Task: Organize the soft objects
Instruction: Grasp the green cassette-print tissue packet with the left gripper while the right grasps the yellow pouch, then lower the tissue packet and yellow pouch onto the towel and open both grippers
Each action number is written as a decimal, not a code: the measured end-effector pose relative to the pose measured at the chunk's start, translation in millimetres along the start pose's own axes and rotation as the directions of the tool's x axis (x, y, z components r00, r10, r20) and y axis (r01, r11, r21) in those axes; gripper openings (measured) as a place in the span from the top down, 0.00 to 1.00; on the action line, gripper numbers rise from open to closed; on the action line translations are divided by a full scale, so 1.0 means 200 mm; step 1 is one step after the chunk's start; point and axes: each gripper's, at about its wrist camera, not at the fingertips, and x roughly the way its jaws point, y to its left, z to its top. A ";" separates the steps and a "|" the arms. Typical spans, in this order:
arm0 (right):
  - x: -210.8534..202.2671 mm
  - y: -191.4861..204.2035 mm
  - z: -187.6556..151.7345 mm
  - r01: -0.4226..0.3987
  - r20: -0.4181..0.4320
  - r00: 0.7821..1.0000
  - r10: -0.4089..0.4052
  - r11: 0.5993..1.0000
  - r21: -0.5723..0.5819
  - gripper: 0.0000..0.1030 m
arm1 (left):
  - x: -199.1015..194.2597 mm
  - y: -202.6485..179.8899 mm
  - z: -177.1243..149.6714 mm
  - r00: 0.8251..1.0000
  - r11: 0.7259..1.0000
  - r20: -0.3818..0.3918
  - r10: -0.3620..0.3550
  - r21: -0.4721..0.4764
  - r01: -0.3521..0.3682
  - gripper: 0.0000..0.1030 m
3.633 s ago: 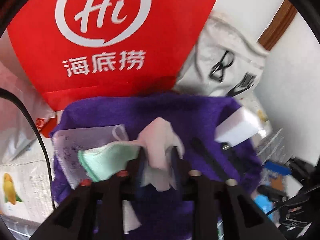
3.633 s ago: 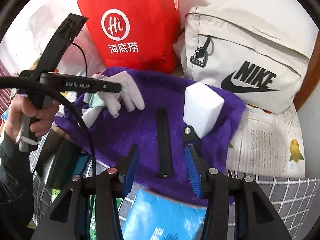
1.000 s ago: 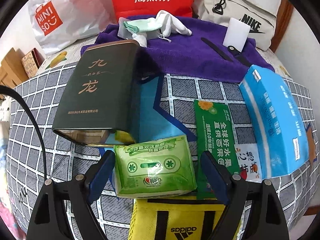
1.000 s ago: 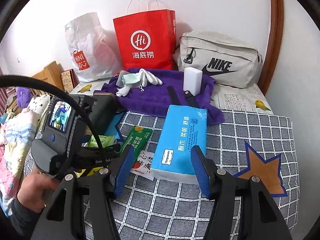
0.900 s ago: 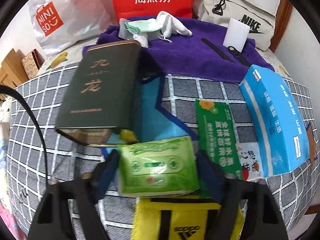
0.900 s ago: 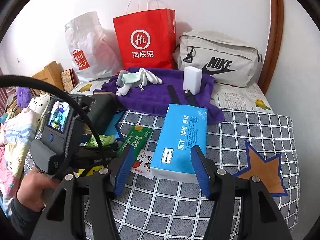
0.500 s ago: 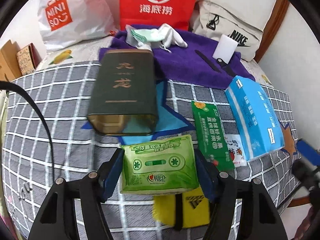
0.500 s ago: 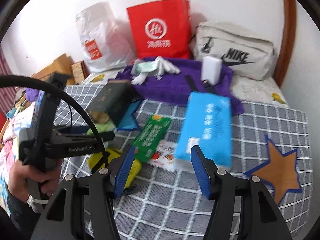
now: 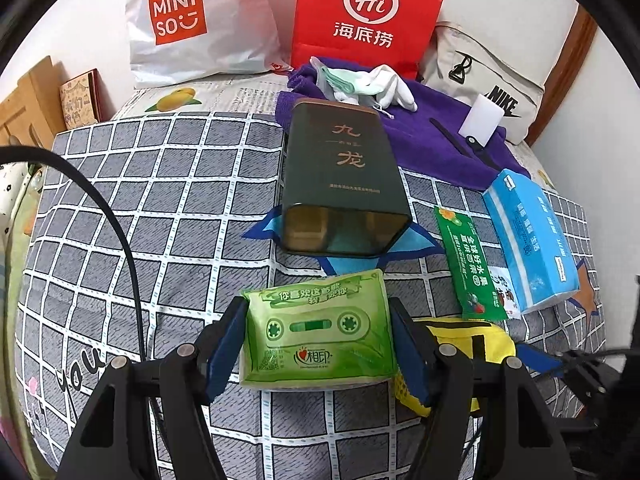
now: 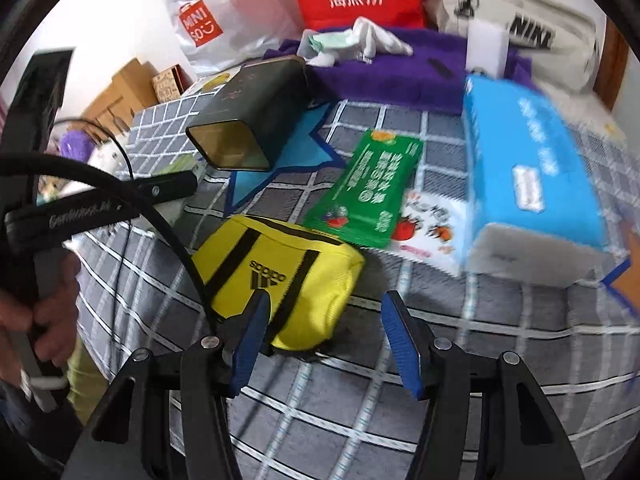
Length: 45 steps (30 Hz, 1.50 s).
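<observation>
My left gripper [image 9: 318,344] is shut on a green soft tissue pack [image 9: 320,336], its blue pads pressing both short ends, and the pack hangs just above the checked bedspread [image 9: 160,208]. A yellow Adidas pouch [image 10: 280,268] lies on the bed in the right wrist view. My right gripper [image 10: 324,344] stands open low over the pouch's near right end, with its left finger in front of the pouch. A purple towel [image 9: 432,136] at the back carries white gloves and a green mask [image 9: 360,84] and a white sponge [image 9: 480,124].
A dark green tin [image 9: 344,184] lies on its side mid-bed. A green sachet [image 9: 468,264] and a blue tissue box [image 9: 528,240] lie to the right. A Miniso bag [image 9: 192,24], red paper bag [image 9: 368,12] and Nike bag [image 9: 492,80] line the wall. A hand [image 10: 44,312] holds the left gripper.
My left gripper closed on the green pack and drew it back off the bed. The right gripper sank from the blue tissue box down to the yellow pouch.
</observation>
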 end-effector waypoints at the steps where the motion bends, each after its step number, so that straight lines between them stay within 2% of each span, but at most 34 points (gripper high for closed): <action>1: 0.02 -0.01 0.00 -0.012 -0.005 1.000 0.012 1.000 0.020 0.48 | 0.00 0.00 0.00 1.000 1.000 0.001 -0.005 -0.001 0.005 0.35; 2: 0.04 -0.01 0.00 -0.023 -0.011 1.000 0.023 0.999 0.036 0.54 | 0.00 0.01 -0.01 1.000 1.000 0.001 -0.008 0.000 0.008 0.35; 3: 0.07 -0.02 0.00 -0.047 -0.020 0.999 0.048 0.998 0.045 0.66 | 0.00 0.00 -0.01 1.000 1.000 0.001 -0.010 0.001 0.010 0.35; 7: 0.07 -0.02 0.00 -0.074 0.015 0.997 0.073 0.997 0.030 0.83 | 0.00 0.00 -0.02 1.000 1.000 0.001 -0.022 0.009 0.022 0.35; 10: 0.00 -0.01 0.01 -0.087 0.043 0.995 0.086 0.996 0.019 0.88 | 0.00 0.01 -0.02 1.000 1.000 0.004 -0.021 0.010 0.021 0.35; 20: -0.30 0.00 0.08 -0.051 0.163 0.985 0.056 0.998 -0.033 0.90 | -0.13 0.05 0.05 0.996 0.998 0.064 -0.057 0.010 0.056 0.35; 27: -0.41 -0.07 0.21 0.007 0.225 0.974 0.003 0.999 -0.044 0.90 | -0.22 0.04 0.13 0.994 0.999 0.107 -0.034 0.033 0.030 0.35; 36: -0.45 -0.25 0.46 0.054 0.280 0.959 -0.045 0.998 -0.023 0.89 | -0.25 -0.03 0.33 0.990 0.996 0.139 -0.002 0.085 -0.009 0.35; 39: -0.45 -0.31 0.58 0.063 0.293 0.955 -0.056 0.998 -0.014 0.89 | -0.23 -0.05 0.41 0.990 0.995 0.138 -0.012 0.104 -0.003 0.35; 45: -0.35 -0.44 0.81 0.089 0.276 0.957 -0.090 0.996 0.016 0.89 | -0.15 -0.14 0.62 0.991 0.987 0.134 -0.015 0.158 -0.006 0.35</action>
